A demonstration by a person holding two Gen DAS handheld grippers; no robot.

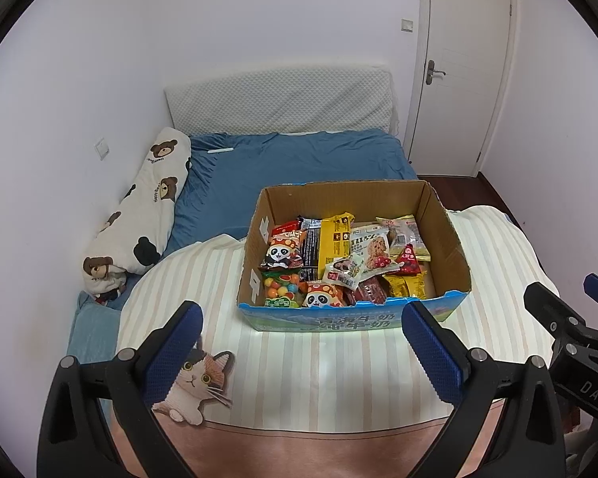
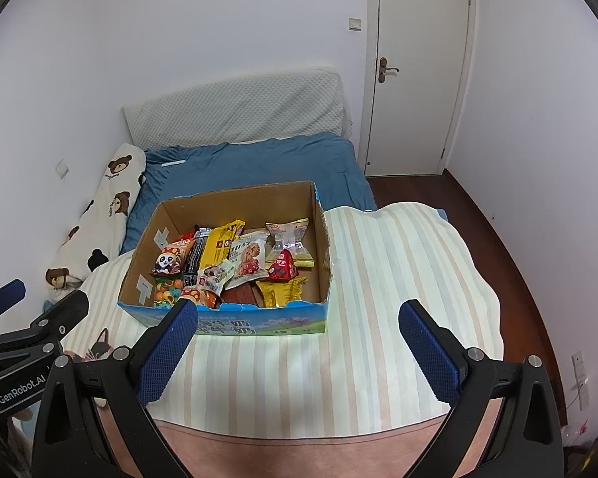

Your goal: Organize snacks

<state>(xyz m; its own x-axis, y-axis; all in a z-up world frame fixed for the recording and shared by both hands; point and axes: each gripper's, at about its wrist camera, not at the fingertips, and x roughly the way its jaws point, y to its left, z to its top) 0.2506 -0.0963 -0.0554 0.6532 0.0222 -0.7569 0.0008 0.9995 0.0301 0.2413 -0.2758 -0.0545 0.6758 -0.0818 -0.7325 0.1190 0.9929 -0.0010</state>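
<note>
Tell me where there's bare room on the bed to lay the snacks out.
Free: the striped blanket right of the open cardboard snack box, and the strip between the box's blue front wall and both open grippers, left and right. The blue sheet behind is bare too. Inside the box it is crowded.

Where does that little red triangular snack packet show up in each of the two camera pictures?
Left wrist view: red packet sits right of centre, in the right half of the box.
Right wrist view: red packet sits just left of centre, right of the box's middle.
Shared landmark: the door behind the bed.
</note>
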